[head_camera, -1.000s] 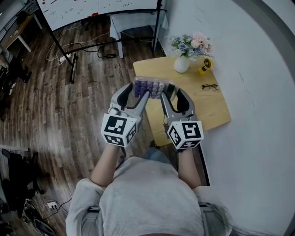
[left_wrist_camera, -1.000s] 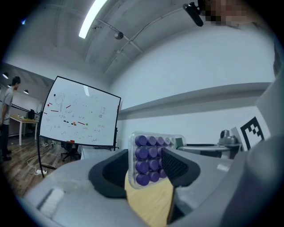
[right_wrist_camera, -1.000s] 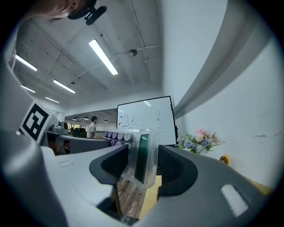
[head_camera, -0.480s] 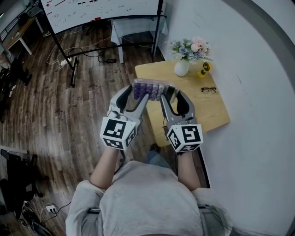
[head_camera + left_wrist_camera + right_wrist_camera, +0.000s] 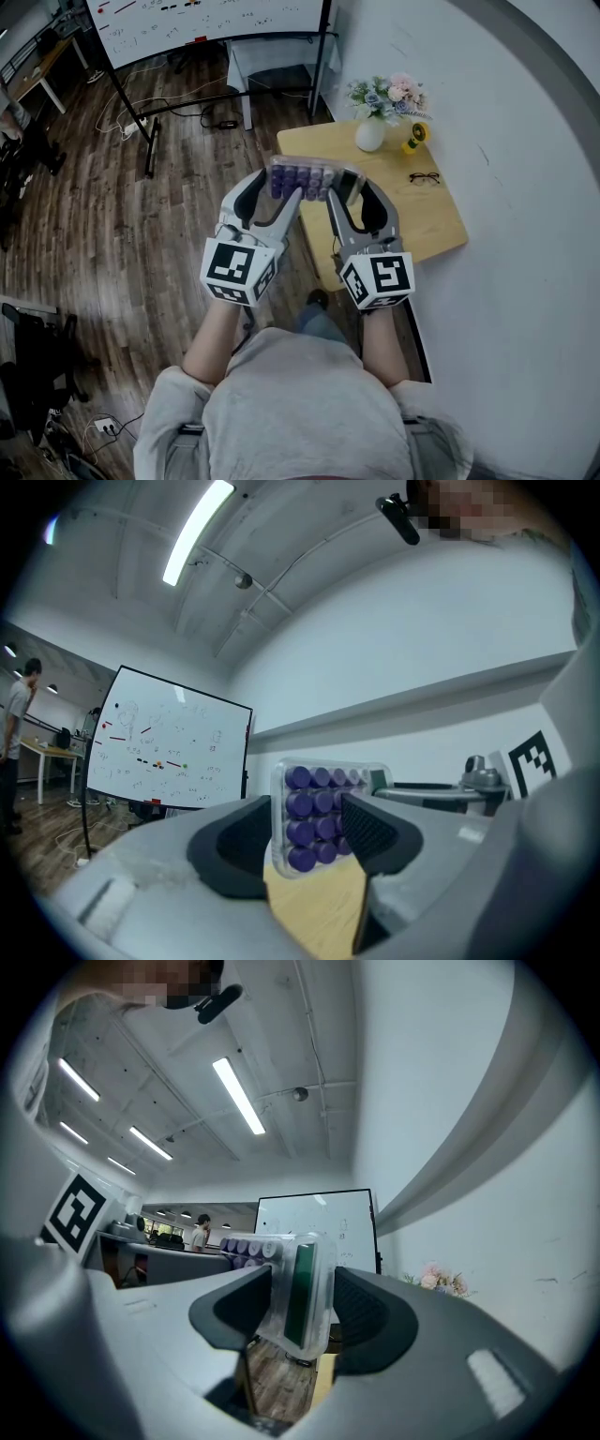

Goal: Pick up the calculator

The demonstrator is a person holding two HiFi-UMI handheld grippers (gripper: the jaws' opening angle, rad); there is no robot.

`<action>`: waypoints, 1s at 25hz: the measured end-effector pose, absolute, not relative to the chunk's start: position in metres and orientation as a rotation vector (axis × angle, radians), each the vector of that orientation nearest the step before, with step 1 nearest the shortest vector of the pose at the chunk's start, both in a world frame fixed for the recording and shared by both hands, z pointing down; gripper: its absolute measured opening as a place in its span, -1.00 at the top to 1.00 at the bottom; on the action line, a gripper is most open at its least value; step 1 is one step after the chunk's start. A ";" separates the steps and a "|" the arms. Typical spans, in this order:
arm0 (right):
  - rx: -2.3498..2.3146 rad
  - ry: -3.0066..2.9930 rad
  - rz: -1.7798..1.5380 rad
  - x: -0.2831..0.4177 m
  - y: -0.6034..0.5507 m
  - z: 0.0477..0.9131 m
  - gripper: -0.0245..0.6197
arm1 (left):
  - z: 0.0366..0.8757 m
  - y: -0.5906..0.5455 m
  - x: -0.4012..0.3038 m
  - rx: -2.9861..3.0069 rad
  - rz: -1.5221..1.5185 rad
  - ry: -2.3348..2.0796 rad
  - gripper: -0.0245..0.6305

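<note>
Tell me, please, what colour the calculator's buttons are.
Purple, set in a clear casing; the calculator shows best in the left gripper view.

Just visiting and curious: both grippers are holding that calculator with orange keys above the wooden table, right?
Not orange: the calculator has purple keys, as the left gripper view shows. The left gripper and right gripper do hold it above the wooden table.

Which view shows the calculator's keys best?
Left gripper view: the calculator faces it, purple keys in clear rows. Head view shows it small; right gripper view shows mostly its display end.
</note>
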State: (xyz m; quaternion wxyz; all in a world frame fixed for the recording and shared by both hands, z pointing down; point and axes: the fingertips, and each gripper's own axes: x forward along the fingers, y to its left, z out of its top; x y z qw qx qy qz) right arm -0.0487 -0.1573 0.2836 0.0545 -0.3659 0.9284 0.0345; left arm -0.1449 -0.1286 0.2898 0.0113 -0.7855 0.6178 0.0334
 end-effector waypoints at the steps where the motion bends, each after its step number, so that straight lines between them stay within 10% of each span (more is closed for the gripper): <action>1: -1.110 2.817 0.110 -0.049 -0.154 0.282 0.29 | 0.289 -0.125 -0.145 -2.448 0.106 1.927 0.20; 25: -1.088 2.787 0.168 -0.060 -0.122 0.270 0.30 | 0.278 -0.094 -0.156 -2.425 0.143 1.914 0.20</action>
